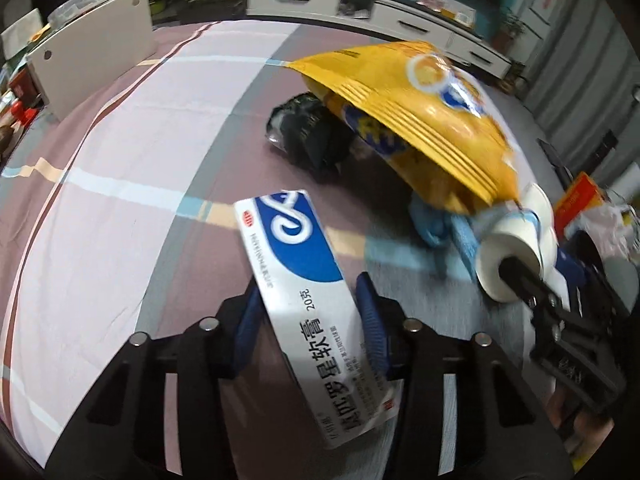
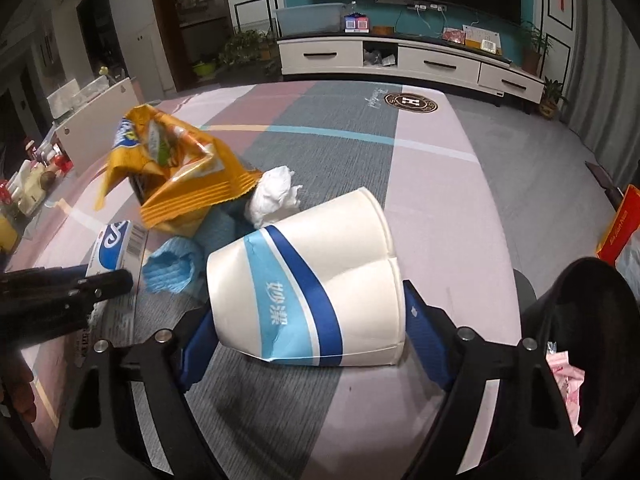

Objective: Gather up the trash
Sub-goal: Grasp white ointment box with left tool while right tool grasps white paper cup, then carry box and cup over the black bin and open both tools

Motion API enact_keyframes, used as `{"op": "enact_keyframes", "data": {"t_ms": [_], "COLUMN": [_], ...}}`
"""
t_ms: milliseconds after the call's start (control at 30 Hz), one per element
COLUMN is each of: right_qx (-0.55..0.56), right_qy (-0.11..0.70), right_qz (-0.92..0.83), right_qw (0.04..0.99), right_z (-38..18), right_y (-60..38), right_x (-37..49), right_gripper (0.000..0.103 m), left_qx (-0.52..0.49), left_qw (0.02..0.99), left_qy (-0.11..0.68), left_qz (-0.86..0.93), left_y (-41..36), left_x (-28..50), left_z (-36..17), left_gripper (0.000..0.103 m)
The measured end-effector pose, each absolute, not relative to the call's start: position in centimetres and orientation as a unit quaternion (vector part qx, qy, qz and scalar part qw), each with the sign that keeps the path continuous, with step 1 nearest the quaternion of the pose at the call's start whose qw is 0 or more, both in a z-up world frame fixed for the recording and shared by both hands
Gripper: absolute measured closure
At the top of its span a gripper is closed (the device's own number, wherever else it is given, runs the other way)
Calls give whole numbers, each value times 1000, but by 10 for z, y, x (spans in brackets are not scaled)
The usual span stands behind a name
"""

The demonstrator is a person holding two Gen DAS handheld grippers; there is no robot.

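In the left wrist view my left gripper (image 1: 308,316) is shut on a white and blue ointment box (image 1: 300,280), its blue pads against the box's two long sides. My right gripper (image 2: 308,320) is shut on a dented white paper cup (image 2: 316,280) with blue bands, which lies on its side between the pads. The same cup (image 1: 508,256) shows at the right of the left wrist view. Behind both lie a crumpled yellow snack bag (image 2: 180,184), a blue crumpled cloth (image 2: 172,272), a white tissue wad (image 2: 276,192) and a black wrapper (image 1: 308,136).
A striped pink and grey cloth (image 1: 140,160) covers the table. A black bin bag (image 2: 580,320) with pink wrappers inside stands open at the near right, with a red box (image 2: 620,224) behind it. A white board (image 1: 92,56) and bottles line the left edge.
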State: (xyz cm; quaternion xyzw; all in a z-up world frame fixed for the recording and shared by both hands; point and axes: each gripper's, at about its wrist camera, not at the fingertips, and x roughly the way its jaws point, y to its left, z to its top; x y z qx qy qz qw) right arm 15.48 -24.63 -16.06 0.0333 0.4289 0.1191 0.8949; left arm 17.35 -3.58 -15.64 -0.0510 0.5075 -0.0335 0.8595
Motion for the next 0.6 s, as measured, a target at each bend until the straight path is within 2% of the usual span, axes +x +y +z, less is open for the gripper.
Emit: {"op": "enact_keyframes", "data": {"t_ms": [600], "right_qx": [139], "right_qy": [368], "right_qz": [78], "right_qw": [916], "right_z": [-117], "right_y": [-299], "right_x": [39], "right_gripper": [21], "left_qx": [-32], "left_qw": [872], "left_qy": [464], "left_qz": [-153], "left_y": [-36], "left_x": [105], "left_z": [-117], "left_gripper": [60]}}
